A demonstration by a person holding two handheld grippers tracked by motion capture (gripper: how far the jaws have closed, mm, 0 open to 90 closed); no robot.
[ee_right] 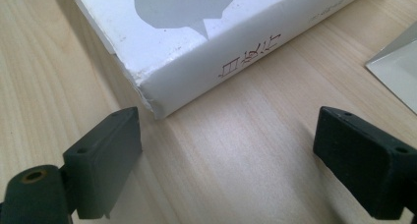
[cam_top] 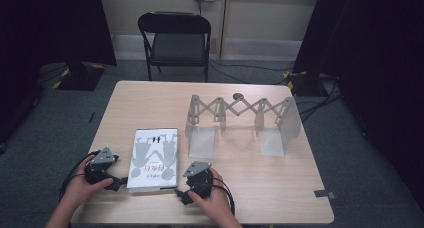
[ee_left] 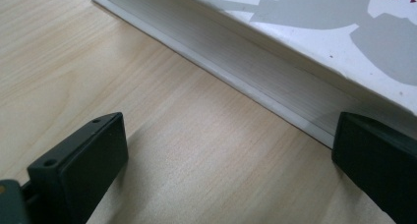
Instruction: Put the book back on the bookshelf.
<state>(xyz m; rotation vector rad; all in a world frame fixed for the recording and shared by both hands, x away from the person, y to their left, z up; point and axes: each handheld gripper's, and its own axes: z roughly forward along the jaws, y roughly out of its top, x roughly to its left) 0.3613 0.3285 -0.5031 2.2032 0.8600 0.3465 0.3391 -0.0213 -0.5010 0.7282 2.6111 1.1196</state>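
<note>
Grey carpet surrounded the light wooden table (cam_top: pixel 260 188), and a black folding chair (cam_top: pixel 175 40) stood behind its far edge against a pale wall, with dark curtains hanging at both sides of the room. On the table, toward the near left, a white book (cam_top: pixel 154 159) lay flat, its cover printed with grey figures and a few red characters. Beyond it and to the right stood an expandable metal book rack (cam_top: pixel 243 122), its scissor lattice stretched out between upright end plates, and a small dark round object (cam_top: pixel 238 96) lay just behind the rack.

The left tool (cam_top: pixel 106 169), held in the person's left hand (cam_top: pixel 82 185), sat low on the table just beside the book's left edge. In the left gripper view its jaws were spread wide apart with bare wood between them; one jaw was very close to the book's page edge, though contact could not be told. The right tool (cam_top: pixel 196 180), held in the right hand (cam_top: pixel 216 200), rested near the book's near right corner. In the right gripper view its jaws also stood well apart, gripping nothing, and the book's spine with red characters lay just ahead of them, clear of both jaws. A corner of the rack's plate (ee_right: pixel 398 71) showed at the right edge of that view.
</note>
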